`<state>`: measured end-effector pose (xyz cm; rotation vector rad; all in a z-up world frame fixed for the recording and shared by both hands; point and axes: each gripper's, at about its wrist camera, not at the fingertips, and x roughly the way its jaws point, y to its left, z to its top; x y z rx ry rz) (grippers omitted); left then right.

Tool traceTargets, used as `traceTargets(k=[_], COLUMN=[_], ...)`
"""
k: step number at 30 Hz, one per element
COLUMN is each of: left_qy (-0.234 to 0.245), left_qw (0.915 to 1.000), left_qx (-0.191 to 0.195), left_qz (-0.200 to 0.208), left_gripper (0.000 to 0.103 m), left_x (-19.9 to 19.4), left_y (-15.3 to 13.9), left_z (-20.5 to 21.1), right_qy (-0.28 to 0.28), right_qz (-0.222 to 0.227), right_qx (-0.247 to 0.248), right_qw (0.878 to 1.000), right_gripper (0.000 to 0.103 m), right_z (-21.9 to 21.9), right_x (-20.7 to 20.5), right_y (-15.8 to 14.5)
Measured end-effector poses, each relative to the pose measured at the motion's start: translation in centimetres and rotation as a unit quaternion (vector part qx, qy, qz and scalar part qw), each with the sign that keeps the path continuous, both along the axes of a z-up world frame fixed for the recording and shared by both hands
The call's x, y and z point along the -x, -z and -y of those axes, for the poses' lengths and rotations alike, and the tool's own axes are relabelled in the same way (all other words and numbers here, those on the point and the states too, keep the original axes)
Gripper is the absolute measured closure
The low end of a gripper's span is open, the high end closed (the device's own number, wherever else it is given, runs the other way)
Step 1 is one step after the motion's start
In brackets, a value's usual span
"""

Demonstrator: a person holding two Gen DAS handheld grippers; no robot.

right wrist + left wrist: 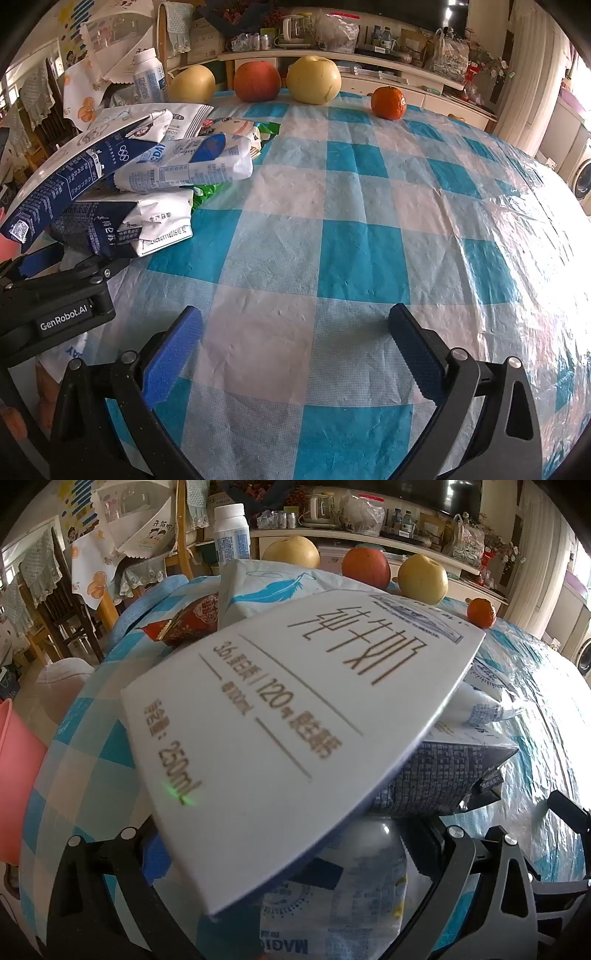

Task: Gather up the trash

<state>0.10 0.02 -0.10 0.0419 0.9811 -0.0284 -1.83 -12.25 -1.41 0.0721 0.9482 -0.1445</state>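
Cluttered shelves and draped chairs fill the background behind a counter (354,258) covered in a blue-and-white checked plastic cloth. At the far left edge of the left wrist view, the rim of a pink plastic bin (16,775) shows below the counter's edge.

Right of it, a flat white milk carton with gold lettering (280,716) fills the middle of that view, tilted and resting on top of a heap of crumpled white-and-blue milk packs (147,192). A red foil snack wrapper (184,622) lies at the upper left of the carton. The left gripper (288,853) sits low in the frame with its fingers spread as wide as they go; the carton's near end lies between them, but whether either pad presses on it cannot be told.

Along the top of the right wrist view stand a row of fruit: a pale pear, a red apple (256,81), a yellow apple and a small orange mandarin (388,103). None of it is trash. The right gripper (295,354), at the bottom centre, has its blue-padded fingers wide apart over bare cloth, holding nothing.

The step in hand looks like taking the top carton. It would go best by closing across the carton's narrow sides, squarely, then lifting straight up so that the loose packs beneath do not slide.
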Motion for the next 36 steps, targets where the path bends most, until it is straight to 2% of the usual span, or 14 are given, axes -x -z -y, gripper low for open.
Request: traceTargets(k=[6, 8, 14, 21, 27, 36], left_qy=[0.005, 0.005, 0.010, 0.010, 0.013, 0.014], left_qw=[1.0000, 1.0000, 0.9988, 0.9973, 0.9945, 0.9896], left_qx=[-0.002, -0.006, -0.038, -0.008, 0.003, 0.011], left_qz=[0.004, 0.006, 0.031, 0.073, 0.104, 0.142], left_gripper=[0.003, 0.003, 0.003, 0.003, 0.003, 0.003], left_x=[-0.4, 0.7, 3.0, 5.4, 7.9, 11.3], left_y=[-0.1, -0.3, -1.0, -3.6, -5.9, -9.2], left_z=[-0.1, 0.1, -0.4, -1.9, -2.7, -4.3], right_qy=[-0.018, -0.022, -0.015, -0.011, 0.005, 0.018], right_qz=[-0.017, -0.012, 0.051, 0.113, 0.140, 0.178], right_qx=[-0.004, -0.005, 0.006, 0.007, -0.003, 0.014], right_qw=[1.000, 1.000, 0.999, 0.994, 0.990, 0.984], right_gripper=[0.004, 0.004, 0.004, 0.004, 0.004, 0.004], right_z=[0.0, -0.8, 0.0, 0.4, 0.5, -1.1], right_x=[0.1, -0.1, 2.8, 5.3, 7.9, 11.0], right_y=[-0.2, -0.3, -2.8, -5.8, -7.9, -11.4])
